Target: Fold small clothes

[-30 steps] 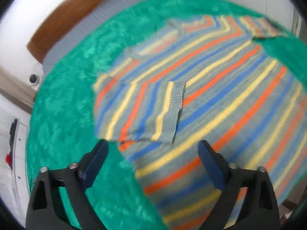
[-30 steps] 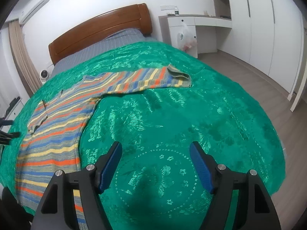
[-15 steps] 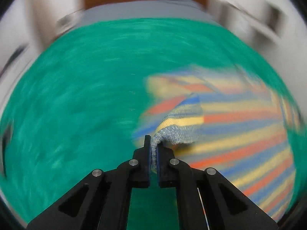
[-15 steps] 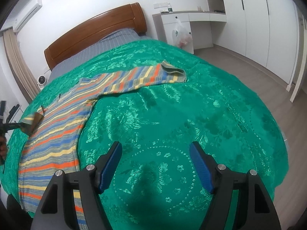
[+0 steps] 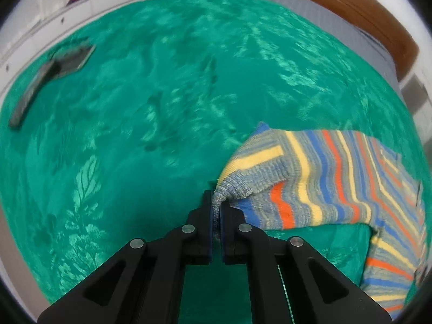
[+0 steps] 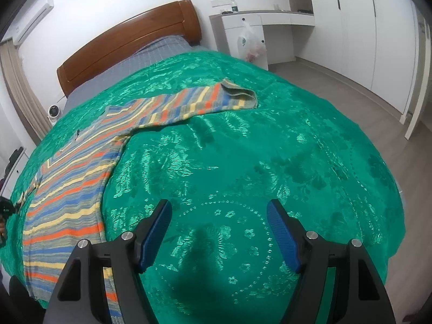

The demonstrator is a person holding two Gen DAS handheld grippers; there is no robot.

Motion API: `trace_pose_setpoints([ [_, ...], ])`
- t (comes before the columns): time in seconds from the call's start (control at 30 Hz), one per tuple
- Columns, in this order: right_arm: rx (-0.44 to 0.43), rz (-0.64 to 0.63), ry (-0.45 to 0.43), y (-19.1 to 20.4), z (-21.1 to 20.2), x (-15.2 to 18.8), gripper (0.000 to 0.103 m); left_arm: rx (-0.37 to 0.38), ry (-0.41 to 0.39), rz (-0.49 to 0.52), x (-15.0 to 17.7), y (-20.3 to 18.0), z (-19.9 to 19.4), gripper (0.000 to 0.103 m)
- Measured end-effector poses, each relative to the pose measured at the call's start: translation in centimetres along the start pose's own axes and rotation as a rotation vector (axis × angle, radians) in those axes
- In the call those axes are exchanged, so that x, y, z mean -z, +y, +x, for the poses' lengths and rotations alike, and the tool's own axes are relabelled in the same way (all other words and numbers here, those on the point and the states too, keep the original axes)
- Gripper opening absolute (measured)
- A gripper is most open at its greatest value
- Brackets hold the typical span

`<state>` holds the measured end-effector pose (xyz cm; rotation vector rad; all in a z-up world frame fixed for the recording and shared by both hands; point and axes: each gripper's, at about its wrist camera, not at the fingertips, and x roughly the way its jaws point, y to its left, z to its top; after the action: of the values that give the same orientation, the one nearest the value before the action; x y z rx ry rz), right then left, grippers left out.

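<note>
The left claw is clamped shut on the ribbed grey cuff of a striped sweater, lifting that sleeve end off the green bedspread. The right claw hangs over bare bedspread near the foot of the bed with its blue pads wide apart and nothing between them. From the right wrist view the sweater lies flat along the left side of the bed, its body nearest, its far sleeve stretched across toward the middle with the cuff folded over. Beyond it come a grey sheet and a wooden headboard. A white desk with a plastic bag hanging at its front stands against the far wall, wardrobes to its right. No writing is legible.
</note>
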<state>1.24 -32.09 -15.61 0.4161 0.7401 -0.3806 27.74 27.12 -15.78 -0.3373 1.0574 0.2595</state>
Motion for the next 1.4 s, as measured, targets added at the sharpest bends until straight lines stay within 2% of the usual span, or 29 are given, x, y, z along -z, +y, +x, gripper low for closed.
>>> trace_pose_setpoints([
  [0.13,0.011,0.01,0.008,-0.2,0.2,0.0,0.072,0.024,0.018,-0.057,0.3,1.4,0.6,0.002],
  [0.33,0.014,0.002,0.009,-0.1,0.2,0.0,0.072,0.048,0.033,-0.021,0.3,1.0,0.8,0.005],
  [0.43,0.015,0.002,0.012,-0.1,0.3,0.0,0.072,0.078,0.037,0.041,-0.2,0.3,0.9,0.02],
  [0.5,0.015,0.0,0.015,0.0,0.4,0.0,0.072,0.106,0.028,0.056,-0.5,0.0,0.9,0.045],
  [0.57,0.017,-0.003,0.019,0.0,0.5,0.0,0.072,0.11,0.009,0.051,-1.1,-0.1,0.8,0.052],
  [0.63,0.018,-0.006,0.021,0.1,0.5,0.1,0.072,0.087,-0.005,0.016,-1.8,0.3,0.9,0.052],
  [0.73,0.019,-0.005,0.019,0.1,0.5,0.0,0.072,0.005,-0.028,-0.126,-2.6,3.4,0.7,0.053],
  [0.83,0.019,-0.004,0.017,0.2,0.5,0.0,0.072,0.011,-0.036,-0.205,-2.3,6.3,-0.1,0.053],
  [0.93,0.018,-0.005,0.016,0.2,0.6,0.0,0.072,0.033,-0.056,-0.149,-0.7,6.6,-2.0,0.063],
  [0.97,0.015,-0.005,0.016,0.2,0.6,0.0,0.072,0.051,-0.061,-0.133,-0.1,6.4,-2.5,0.071],
  [1.0,0.011,-0.004,0.016,0.2,0.6,0.0,0.072,0.08,-0.064,-0.113,1.0,6.2,-3.1,0.076],
  [1.13,-0.035,-0.007,0.002,0.5,0.7,-0.8,0.072,0.204,-0.059,-0.009,6.2,4.5,-4.4,0.084],
  [1.2,-0.029,-0.035,-0.008,1.0,1.1,-1.3,0.072,0.202,-0.076,0.047,8.0,3.6,-4.4,0.09],
  [1.33,-0.019,-0.118,-0.03,2.1,3.0,-2.5,0.072,0.14,-0.168,0.178,10.2,2.2,-4.1,0.095],
  [1.4,-0.021,-0.133,-0.026,2.3,4.2,-2.9,0.072,0.144,-0.2,0.17,10.3,2.3,-4.0,0.1],
])
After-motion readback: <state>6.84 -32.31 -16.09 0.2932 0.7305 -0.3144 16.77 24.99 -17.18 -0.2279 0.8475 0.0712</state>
